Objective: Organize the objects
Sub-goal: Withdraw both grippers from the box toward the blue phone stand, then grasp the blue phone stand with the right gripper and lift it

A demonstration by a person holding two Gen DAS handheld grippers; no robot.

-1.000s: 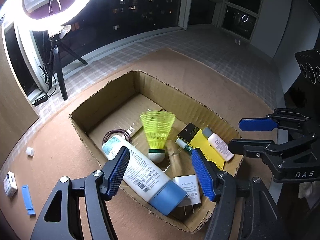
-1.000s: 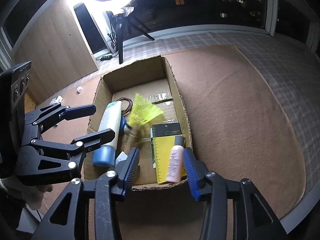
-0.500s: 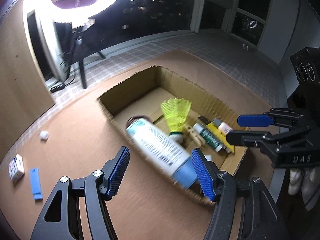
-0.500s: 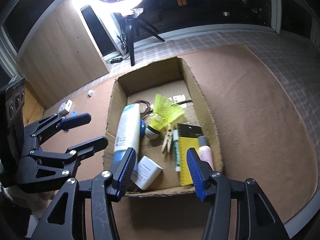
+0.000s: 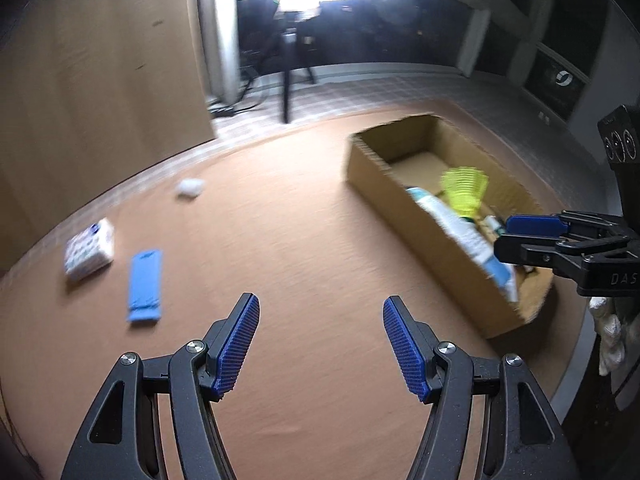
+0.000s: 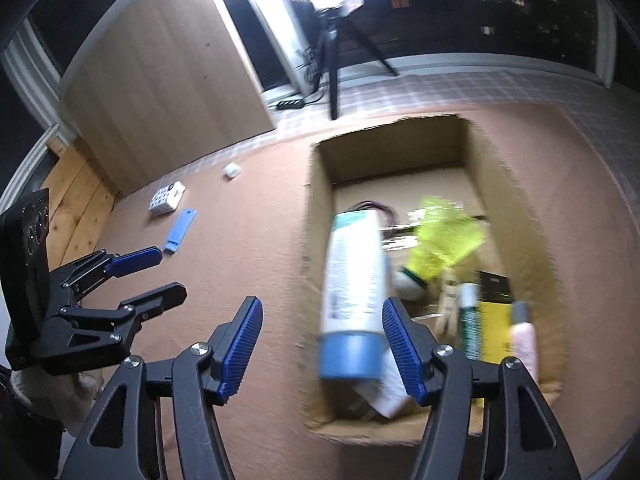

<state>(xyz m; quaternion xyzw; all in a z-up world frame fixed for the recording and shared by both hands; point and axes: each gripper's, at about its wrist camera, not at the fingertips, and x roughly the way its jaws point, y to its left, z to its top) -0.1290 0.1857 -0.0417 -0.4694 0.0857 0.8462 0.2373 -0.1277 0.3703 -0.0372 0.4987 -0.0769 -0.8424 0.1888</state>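
Observation:
A cardboard box (image 5: pixel 420 228) (image 6: pixel 316 216) stands on the brown mat. It holds a white bottle with a blue cap (image 6: pixel 352 292), a yellow shuttlecock (image 6: pixel 444 240) (image 5: pixel 464 192), a yellow ruler and a small pink bottle (image 6: pixel 524 340). On the mat to the left lie a blue flat piece (image 5: pixel 145 285) (image 6: pixel 180 230), a white patterned pack (image 5: pixel 90 249) (image 6: pixel 166 198) and a small white cap (image 5: pixel 189 187) (image 6: pixel 231 170). My left gripper (image 5: pixel 320 344) is open and empty above bare mat. My right gripper (image 6: pixel 322 346) is open and empty over the box's near left wall.
A ring light on a tripod (image 5: pixel 286 76) stands on the tiled floor behind the mat. A wooden panel (image 5: pixel 100 72) rises at the left. The right gripper shows at the left view's right edge (image 5: pixel 560 240); the left gripper shows at the right view's left edge (image 6: pixel 100 292).
My left gripper has swung left, away from the box and toward the loose things on the mat. My right gripper has shifted left to the box's near left wall. Both stay open.

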